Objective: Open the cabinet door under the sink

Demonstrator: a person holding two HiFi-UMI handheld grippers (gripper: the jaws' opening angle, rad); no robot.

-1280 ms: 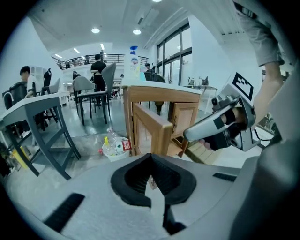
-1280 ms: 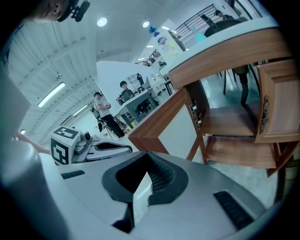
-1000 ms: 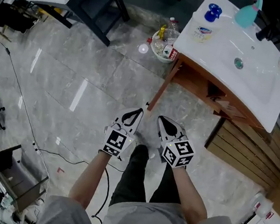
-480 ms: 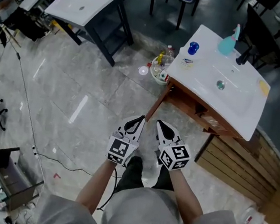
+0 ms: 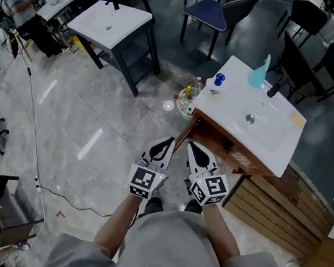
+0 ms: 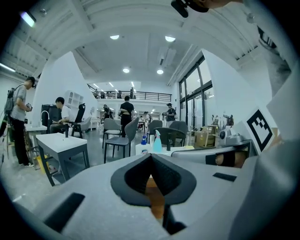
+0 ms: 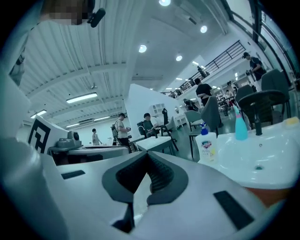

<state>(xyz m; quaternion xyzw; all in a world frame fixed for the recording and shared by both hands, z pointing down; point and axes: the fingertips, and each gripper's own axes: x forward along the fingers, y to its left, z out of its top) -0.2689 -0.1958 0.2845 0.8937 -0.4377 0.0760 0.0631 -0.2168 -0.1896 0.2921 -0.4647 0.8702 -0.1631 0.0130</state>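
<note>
In a large workshop hall with a grey tiled floor (image 5: 98,110), two hand-held grippers are held side by side in front of a standing person, seen from above. The left gripper (image 5: 164,146) and the right gripper (image 5: 194,149) are both pointed towards a white sink (image 5: 262,135) set on a wooden cabinet. In both gripper views the jaws are seen pressed together at their tips, with nothing caught between them. The cabinet door (image 5: 214,136) is found under the sink's near edge, just ahead and to the right of the grippers and apart from them; from this steep angle it cannot be told whether it is open or closed. A patch of the brown wood is glimpsed through the gap behind the left gripper's (image 6: 151,159) closed tips.

On the sink top, a soap bottle (image 5: 218,80) with a blue cap, a teal spray bottle (image 5: 259,74) and a black tap (image 5: 274,88) are lined along the far side, and a yellow sponge (image 5: 297,119) is laid at the right corner. The same soap bottle (image 7: 206,145) and spray bottle (image 7: 240,126) are seen past the right gripper (image 7: 147,157). A bin (image 5: 185,101) filled with bottles is placed on the floor beside the cabinet's left corner. A second sink stand (image 5: 110,25) is seen well apart at the upper left.
</note>
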